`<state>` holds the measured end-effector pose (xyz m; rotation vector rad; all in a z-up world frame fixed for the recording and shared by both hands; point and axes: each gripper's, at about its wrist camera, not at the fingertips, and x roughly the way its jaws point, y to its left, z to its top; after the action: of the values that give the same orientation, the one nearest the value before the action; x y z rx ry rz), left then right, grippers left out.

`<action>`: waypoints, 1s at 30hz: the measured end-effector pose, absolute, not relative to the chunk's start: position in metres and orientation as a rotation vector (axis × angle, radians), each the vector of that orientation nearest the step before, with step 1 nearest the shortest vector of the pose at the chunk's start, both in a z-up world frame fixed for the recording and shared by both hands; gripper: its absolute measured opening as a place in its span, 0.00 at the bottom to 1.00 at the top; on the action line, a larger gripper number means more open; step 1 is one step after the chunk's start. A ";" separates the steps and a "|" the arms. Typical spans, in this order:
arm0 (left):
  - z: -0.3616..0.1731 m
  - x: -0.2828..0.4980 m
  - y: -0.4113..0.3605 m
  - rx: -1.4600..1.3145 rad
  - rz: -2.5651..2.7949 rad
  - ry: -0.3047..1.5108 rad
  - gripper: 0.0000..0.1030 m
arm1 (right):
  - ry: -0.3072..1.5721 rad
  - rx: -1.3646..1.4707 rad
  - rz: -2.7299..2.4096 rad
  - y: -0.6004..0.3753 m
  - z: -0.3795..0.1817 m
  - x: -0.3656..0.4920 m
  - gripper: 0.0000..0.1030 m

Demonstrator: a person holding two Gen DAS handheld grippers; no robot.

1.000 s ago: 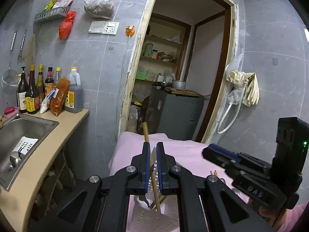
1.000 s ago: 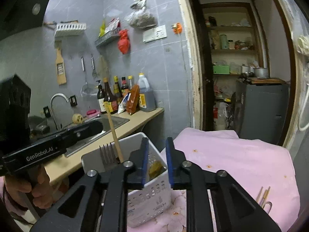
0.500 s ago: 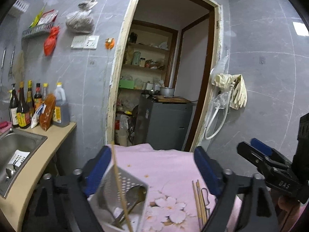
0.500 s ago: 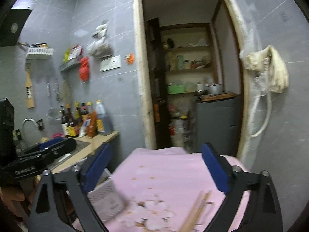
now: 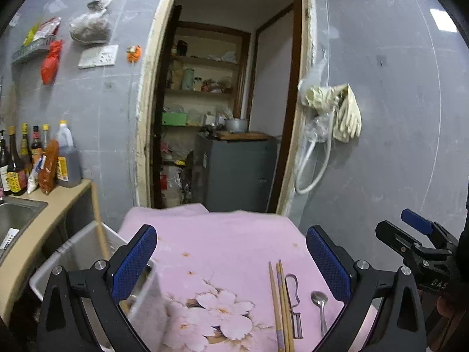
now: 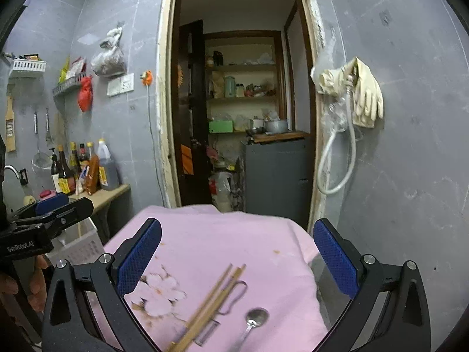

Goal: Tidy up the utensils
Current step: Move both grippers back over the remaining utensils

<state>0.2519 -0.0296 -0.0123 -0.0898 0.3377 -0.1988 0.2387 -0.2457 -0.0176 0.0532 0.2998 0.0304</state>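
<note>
Wooden chopsticks [image 5: 280, 305], a metal peeler [image 5: 294, 305] and a metal spoon [image 5: 320, 305] lie side by side on the pink floral cloth [image 5: 222, 243]. They also show in the right wrist view: chopsticks [image 6: 211, 302], peeler [image 6: 234, 296], spoon [image 6: 254, 319]. A white perforated utensil basket [image 5: 76, 252] stands at the cloth's left edge with a wooden stick [image 5: 99, 220] upright in it. My left gripper [image 5: 231, 261] is open and empty above the cloth. My right gripper [image 6: 237, 252] is open and empty over the utensils.
A counter [image 5: 44, 205] with a steel sink [image 5: 14, 214] and several bottles [image 5: 35, 158] runs along the left. A doorway [image 5: 222, 117] to a storeroom lies behind the table. Gloves and a hose [image 5: 331, 117] hang on the right wall.
Both grippers went from shut to wide open and swung right, away from the basket. The wooden stick my left gripper held now stands in the basket.
</note>
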 end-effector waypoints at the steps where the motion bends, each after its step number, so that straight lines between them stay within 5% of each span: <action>1: -0.016 0.254 -0.033 -0.087 -0.197 0.346 1.00 | 0.310 0.054 0.029 -0.250 -0.022 0.240 0.99; 22: -0.115 0.319 -0.087 -0.025 -0.252 0.618 0.98 | 0.569 0.117 0.088 -0.299 -0.135 0.295 0.99; 30: -0.141 0.344 -0.104 -0.005 -0.331 0.758 0.71 | 0.705 0.185 0.133 -0.305 -0.165 0.324 0.97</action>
<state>0.3443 -0.1044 -0.1408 -0.0049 0.7578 -0.3312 0.3237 -0.3047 -0.1649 0.1846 0.7047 0.1331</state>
